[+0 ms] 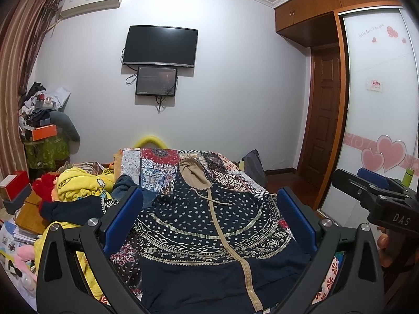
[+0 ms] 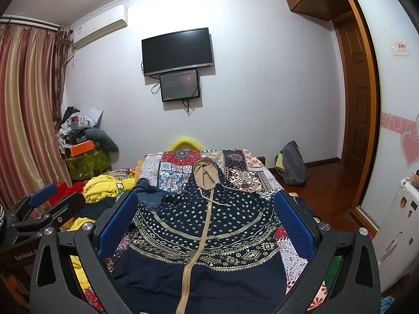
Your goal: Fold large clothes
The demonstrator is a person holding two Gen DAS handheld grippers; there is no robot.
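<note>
**While both grippers wait, the hoodie lies ready for the first fold**

As the jaws of the left gripper point(image 1: 209, 217) and the right gripper point(image 2: 207, 222) both stand wide apart and empty, no fold is started yet, I judge. Both hover above the near hem of the hoodie point(image 2: 207, 225), apart from the cloth. It lies flat and face up on the bed point(image 2: 243, 175), zipper point(image 2: 201, 238) closed, the tan hood point(image 2: 205, 174) pointing to the far wall. Its sleeves I cannot clearly see; perhaps they are tucked at the sides. The next move calls for each gripper to go down to one side edge and pinch it, then carry it toward the zipper. To the left, a yellow garment point(image 2: 104, 188) lies near the hoodie and should not be caught.
</note>
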